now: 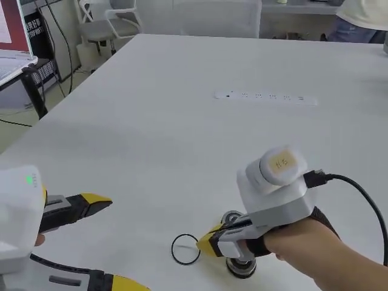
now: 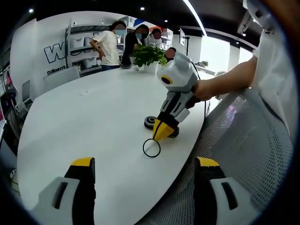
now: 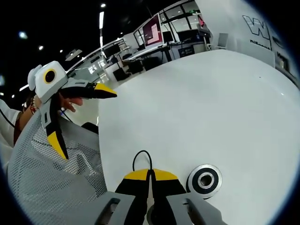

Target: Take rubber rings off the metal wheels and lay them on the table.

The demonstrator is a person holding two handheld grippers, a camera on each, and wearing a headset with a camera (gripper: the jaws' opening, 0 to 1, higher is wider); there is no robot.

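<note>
A thin black rubber ring (image 1: 185,249) lies flat on the white table (image 1: 182,133). My right gripper (image 1: 206,244) is shut, its yellow tips pinching the ring's near edge (image 3: 142,158). Two metal wheels stand close by: one (image 1: 231,217) just behind the gripper, the other (image 1: 241,267) partly under it. The right gripper view has a wheel (image 3: 205,180) to the right of the shut gripper (image 3: 150,174). My left gripper (image 1: 124,242) hangs open at the table's near left with nothing in it. Its own view has that gripper (image 2: 145,164), the ring (image 2: 151,147) and the right gripper (image 2: 160,135).
A white power strip (image 1: 267,97) lies across the far middle of the table. Office chairs (image 1: 109,21) stand beyond the far left corner. People and a potted plant (image 2: 147,54) are at the table's far end. A mesh chair back (image 2: 243,154) sits by the near edge.
</note>
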